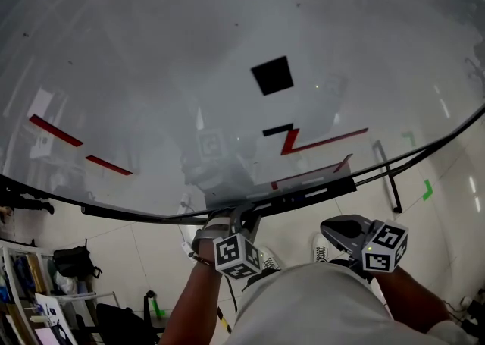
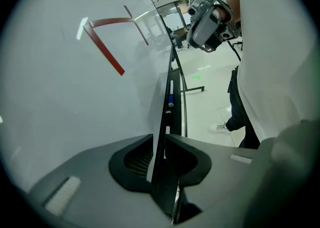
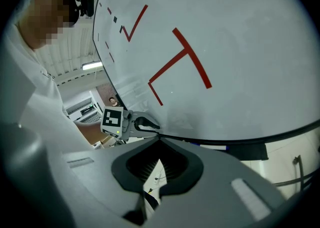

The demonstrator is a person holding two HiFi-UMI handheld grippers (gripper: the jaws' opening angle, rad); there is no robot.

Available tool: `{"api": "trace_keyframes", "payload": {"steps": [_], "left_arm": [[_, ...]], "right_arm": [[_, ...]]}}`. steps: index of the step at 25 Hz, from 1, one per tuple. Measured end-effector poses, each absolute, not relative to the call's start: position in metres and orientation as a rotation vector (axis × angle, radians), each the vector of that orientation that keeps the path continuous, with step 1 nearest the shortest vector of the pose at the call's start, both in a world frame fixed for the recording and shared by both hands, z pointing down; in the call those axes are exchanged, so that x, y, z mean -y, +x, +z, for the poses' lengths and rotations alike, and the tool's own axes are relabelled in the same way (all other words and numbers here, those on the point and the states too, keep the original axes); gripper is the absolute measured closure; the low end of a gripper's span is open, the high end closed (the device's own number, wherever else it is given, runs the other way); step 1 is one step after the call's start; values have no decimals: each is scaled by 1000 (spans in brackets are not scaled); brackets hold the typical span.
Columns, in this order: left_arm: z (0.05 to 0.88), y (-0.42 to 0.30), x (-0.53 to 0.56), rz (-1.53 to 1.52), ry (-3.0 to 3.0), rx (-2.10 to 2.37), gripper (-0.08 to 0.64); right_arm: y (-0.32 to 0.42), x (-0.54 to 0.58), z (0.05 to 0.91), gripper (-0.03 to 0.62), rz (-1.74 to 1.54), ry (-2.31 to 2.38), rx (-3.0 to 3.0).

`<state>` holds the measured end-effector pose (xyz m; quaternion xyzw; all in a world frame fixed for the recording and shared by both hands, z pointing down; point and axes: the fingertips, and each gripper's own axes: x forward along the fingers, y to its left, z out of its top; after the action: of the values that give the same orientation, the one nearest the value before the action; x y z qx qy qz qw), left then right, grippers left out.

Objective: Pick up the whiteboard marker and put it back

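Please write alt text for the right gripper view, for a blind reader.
The right gripper, shut and empty, faces a whiteboard with red lines. Beyond it, the left gripper is at the board's lower edge, and a marker lies in the tray there. The person's white shirt fills the left side.

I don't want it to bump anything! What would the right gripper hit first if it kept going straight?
Probably the large glossy white whiteboard, right at its thin black bottom edge, just beyond the shut, empty right gripper. How far off that is, I can't tell.
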<state>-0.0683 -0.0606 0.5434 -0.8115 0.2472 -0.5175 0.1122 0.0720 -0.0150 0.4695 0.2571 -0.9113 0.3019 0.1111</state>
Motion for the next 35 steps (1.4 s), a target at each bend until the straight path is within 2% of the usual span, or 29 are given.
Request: {"api": "trace_keyframes", "payload": {"steps": [20, 35], "left_arm": [[575, -58, 64, -1706, -2235, -538, 477], [590, -50, 68, -1758, -2225, -596, 477]], "right_arm": [[76, 15, 468, 591, 877, 773, 2677], [85, 13, 467, 591, 867, 796, 2673]]}}
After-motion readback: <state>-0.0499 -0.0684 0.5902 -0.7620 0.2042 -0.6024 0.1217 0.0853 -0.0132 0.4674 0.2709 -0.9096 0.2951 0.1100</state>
